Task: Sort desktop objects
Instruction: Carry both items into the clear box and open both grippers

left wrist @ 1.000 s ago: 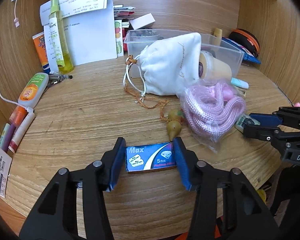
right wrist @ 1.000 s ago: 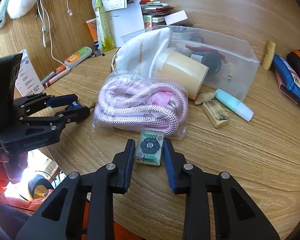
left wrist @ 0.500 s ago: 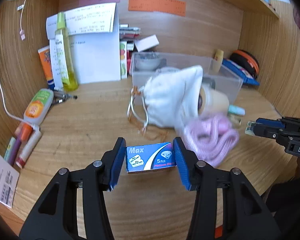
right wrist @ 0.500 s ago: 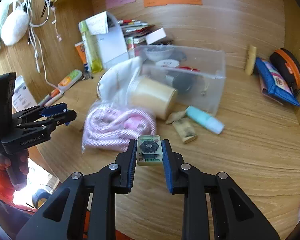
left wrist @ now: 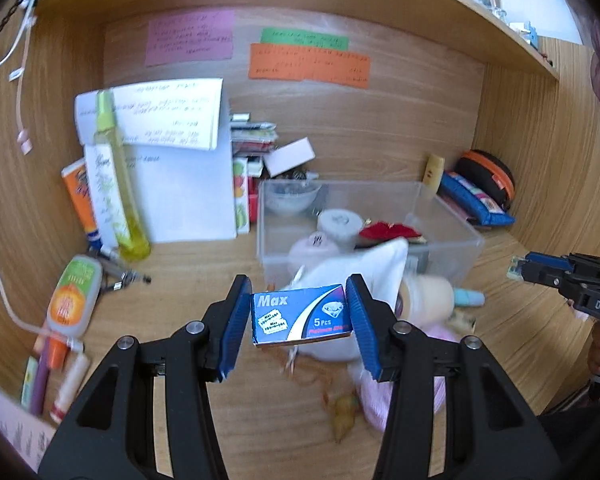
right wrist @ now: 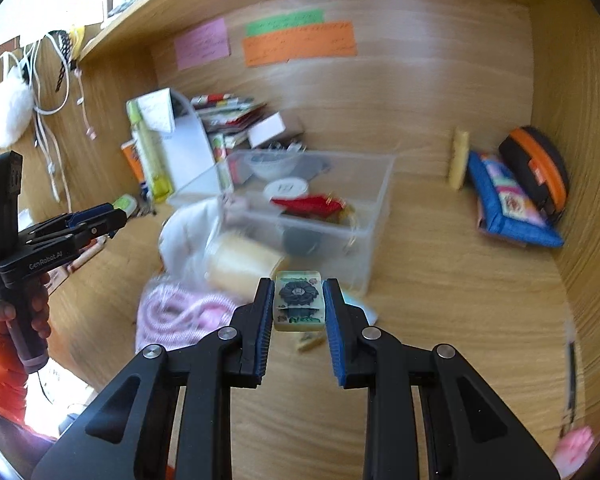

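Blurring smears the white cloth pouch (left wrist: 364,268) and pink coiled rope (right wrist: 172,314) below my grippers, so I can't read their edges. My left gripper (left wrist: 298,316) clamps the flat blue cardboard razor-blade box (left wrist: 300,315), long axis spanning pad to pad, printed face up. My right gripper (right wrist: 298,304) pinches the small cream floral tile (right wrist: 299,300), long axis pointing forward. Only the right view shows that tile's face; both hang before the clear plastic bin (right wrist: 376,216).

Wooden desk alcove (left wrist: 380,128); shelf (left wrist: 500,28) above; bright daylight
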`<state>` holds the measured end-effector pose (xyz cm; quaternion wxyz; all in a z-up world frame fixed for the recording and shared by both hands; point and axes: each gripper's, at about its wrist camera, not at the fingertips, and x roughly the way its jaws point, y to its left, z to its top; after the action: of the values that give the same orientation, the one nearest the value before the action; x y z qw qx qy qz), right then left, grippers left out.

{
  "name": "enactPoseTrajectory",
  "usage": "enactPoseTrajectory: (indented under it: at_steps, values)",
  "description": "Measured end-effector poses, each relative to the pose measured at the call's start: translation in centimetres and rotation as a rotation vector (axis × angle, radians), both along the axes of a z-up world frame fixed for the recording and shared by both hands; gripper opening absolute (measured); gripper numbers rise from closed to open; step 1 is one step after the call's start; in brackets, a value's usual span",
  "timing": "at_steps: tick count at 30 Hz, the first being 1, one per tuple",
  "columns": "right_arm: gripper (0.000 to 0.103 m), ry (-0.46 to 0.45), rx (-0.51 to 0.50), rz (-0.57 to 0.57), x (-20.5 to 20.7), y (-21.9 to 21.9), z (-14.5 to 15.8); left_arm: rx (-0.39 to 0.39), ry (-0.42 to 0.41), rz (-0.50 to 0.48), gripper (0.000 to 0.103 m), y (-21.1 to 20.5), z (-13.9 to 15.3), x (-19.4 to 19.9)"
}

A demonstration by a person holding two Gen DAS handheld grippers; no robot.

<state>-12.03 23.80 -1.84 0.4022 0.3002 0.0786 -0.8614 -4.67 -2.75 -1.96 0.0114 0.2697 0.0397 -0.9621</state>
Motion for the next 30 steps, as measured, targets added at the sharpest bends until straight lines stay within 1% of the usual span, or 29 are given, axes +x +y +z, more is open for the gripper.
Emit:
enactPoseTrajectory:
  at_steps: [8,15,22,24,30]
  values:
    - [0.022,0.051,-0.03,-0.008,-2.9,-1.1,2.3,-0.005,0.005,-0.049,0.048,-0.4,1.6,-3.5]
    - [0.022,0.048,-0.012,0.017,-6.1,-3.7,2.5,0.035,-0.02,-0.11,0.048,-0.7,2.6,-8.1]
    - [0.022,0.015,0.026,0.039,-9.4,-6.4,2.0,0.066,-0.093,-0.154,0.048,-0.9,2.1,-12.7]
    - [0.022,0.003,0.04,0.04,-10.1,-7.2,1.7,0.068,-0.116,-0.15,0.048,-1.0,1.7,-13.9]
    - [0.022,-0.039,0.105,0.046,-12.0,-9.7,-0.3,0.092,-0.204,-0.159,0.048,-1.3,-0.1,-17.6]
